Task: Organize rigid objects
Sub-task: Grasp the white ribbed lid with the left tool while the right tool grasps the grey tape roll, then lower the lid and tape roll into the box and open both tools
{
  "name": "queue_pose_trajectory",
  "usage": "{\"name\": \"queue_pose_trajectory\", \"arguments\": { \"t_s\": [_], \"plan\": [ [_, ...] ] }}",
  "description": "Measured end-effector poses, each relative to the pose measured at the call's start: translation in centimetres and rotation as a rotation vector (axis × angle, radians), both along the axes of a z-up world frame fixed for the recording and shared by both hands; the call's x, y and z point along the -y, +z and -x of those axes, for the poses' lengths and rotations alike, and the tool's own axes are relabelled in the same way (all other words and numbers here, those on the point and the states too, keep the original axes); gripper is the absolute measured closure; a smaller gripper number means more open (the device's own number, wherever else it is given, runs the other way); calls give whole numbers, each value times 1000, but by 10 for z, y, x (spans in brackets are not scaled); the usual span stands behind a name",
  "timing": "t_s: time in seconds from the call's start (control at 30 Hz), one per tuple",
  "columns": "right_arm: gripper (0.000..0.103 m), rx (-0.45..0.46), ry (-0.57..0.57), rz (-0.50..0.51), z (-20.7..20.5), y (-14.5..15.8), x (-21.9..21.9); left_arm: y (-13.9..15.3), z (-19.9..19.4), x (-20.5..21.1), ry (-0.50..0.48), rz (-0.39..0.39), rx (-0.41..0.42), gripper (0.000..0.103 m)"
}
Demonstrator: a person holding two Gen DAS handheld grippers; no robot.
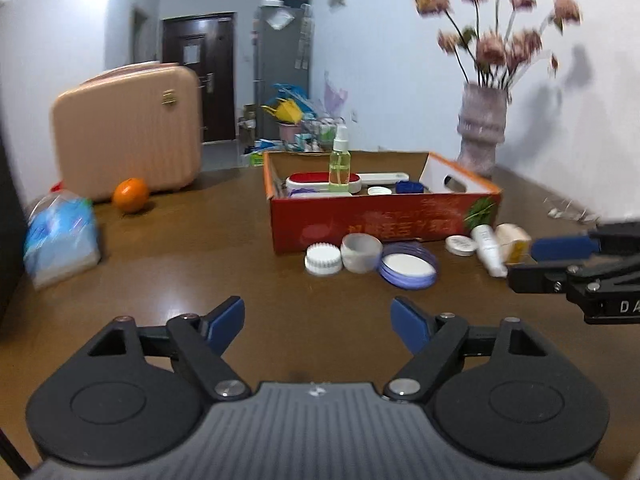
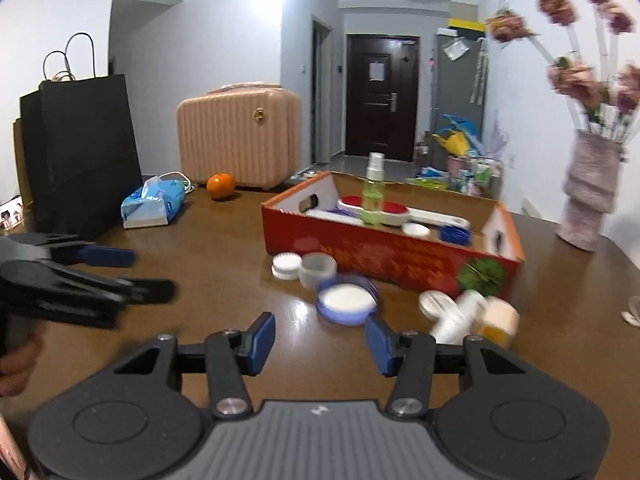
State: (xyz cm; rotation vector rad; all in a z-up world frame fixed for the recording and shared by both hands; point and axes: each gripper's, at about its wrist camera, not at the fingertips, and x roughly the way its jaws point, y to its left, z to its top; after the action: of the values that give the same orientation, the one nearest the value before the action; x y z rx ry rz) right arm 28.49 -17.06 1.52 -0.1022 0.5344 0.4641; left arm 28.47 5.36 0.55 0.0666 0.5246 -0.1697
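Small rigid containers lie loose on the brown wooden tabletop (image 1: 200,272) against the front wall of the red cardboard box (image 1: 384,220): a white ribbed cap (image 1: 323,259), a frosted jar (image 1: 361,252), a purple-rimmed round lid (image 1: 408,266), and a white tube (image 1: 489,250) lying on its side, long axis pointing away from the box. The right claw (image 2: 320,339), wide and empty, sits just short of the purple lid and looks nearer; the left claw (image 1: 318,322), also wide and empty, hangs further back.
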Motion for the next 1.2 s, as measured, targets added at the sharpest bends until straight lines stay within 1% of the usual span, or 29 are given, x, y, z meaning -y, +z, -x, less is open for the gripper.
{"name": "queue_pose_trajectory", "arguments": {
  "t_s": [0.07, 0.13, 0.23, 0.33, 0.43, 0.47, 0.5, 0.53, 0.57, 0.6, 0.67, 0.7, 0.73, 0.77, 0.8, 0.9, 1.03, 1.07, 1.2],
  "plan": [
    [54, -18, 34, 6, -37, -4, -15, -6, -35, 0, -20, -14, -40, 25],
    [54, -25, 51, 30, -71, -11, -32, -12, -59, -3, -20, -28, -65, 26],
    [48, -33, 76, 69, -118, -26, -57, -20, -81, -9, -36, -53, -74, 25],
    [48, -78, 109, 101, -151, -45, -76, -27, -99, -15, -70, -40, -99, 25],
    [50, -120, 103, 80, -170, -59, -77, -36, -116, -15, -107, -32, -128, 26],
    [54, -134, 97, 60, -174, -62, -74, -38, -121, -14, -112, -25, -133, 26],
    [56, -145, 96, 16, -176, -63, -67, -40, -126, -11, -117, -17, -133, 26],
    [60, -155, 96, -16, -178, -63, -62, -41, -129, -7, -136, -13, -129, 26],
    [61, -162, 93, -38, -180, -61, -57, -42, -132, -2, -156, -17, -122, 27],
    [61, -146, 88, -53, -178, -56, -52, -43, -137, 2, -162, -23, -119, 27],
    [61, -106, 82, -83, -171, -43, -41, -45, -148, 11, -168, -35, -128, 36],
    [61, -76, 76, -102, -165, -35, -33, -47, -153, 14, -160, -38, -136, 38],
    [61, -45, 62, -125, -159, -27, -24, -48, -159, 17, -147, -37, -142, 42],
    [61, -29, 48, -139, -157, -23, -16, -51, -164, 19, -133, -34, -151, 57],
    [61, -13, 32, -154, -153, -19, -8, -53, -167, 21, -120, -36, -169, 62],
    [61, 9, -22, -176, -142, -16, 11, -52, -163, 22, -101, -38, -165, 62],
    [61, -3, -46, -162, -121, -18, 22, -33, -124, 20, -75, -7, -122, 63],
    [61, -2, -49, -156, -115, -18, 23, -27, -108, 19, -66, 2, -107, 63],
    [61, -23, -79, -129, -69, -25, 36, -9, -40, 23, -32, 45, -59, 63]
  ]
}}
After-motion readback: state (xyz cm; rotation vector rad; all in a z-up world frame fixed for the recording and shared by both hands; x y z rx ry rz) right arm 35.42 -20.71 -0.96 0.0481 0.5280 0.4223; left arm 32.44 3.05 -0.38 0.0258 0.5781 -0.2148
